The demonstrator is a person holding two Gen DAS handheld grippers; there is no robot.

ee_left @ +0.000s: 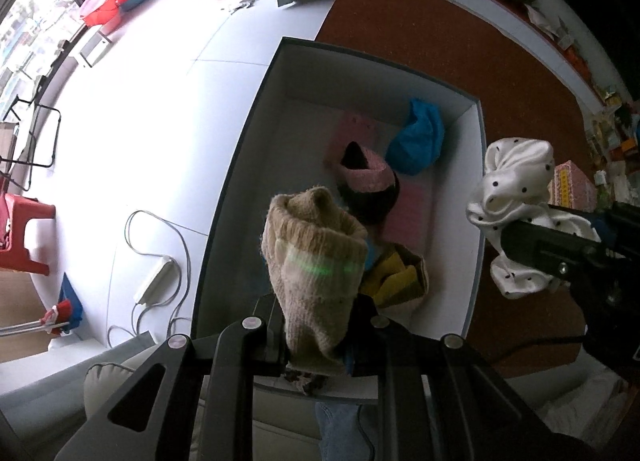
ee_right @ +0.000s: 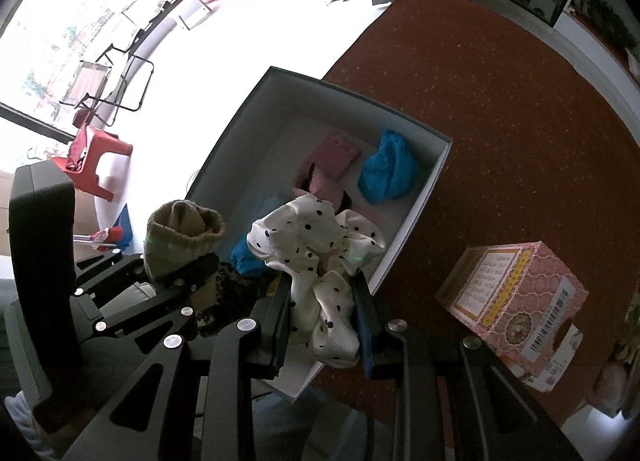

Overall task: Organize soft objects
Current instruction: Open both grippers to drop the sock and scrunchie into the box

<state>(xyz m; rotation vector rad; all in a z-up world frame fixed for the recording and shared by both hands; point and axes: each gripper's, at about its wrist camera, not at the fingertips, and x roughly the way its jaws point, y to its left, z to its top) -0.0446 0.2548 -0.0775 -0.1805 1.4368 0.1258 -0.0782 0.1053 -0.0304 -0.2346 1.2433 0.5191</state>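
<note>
left gripper (ee_left: 316, 325) fingers clamped on beige sock (ee_left: 316, 261) above white box (ee_left: 474, 189); right gripper (ee_right: 324, 313) fingers pinching polka-dot scrunchie (ee_right: 320, 253), at 3 o'clock of sock.

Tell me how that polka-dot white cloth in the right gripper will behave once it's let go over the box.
The polka-dot cloth looks floppy: it bunches and folds around the right gripper, so it should probably crumple rather than hold shape. Its sheen suggests a satiny, possibly slippery fabric that may slide free easily. It seems light, likely landing softly in the box.
</note>
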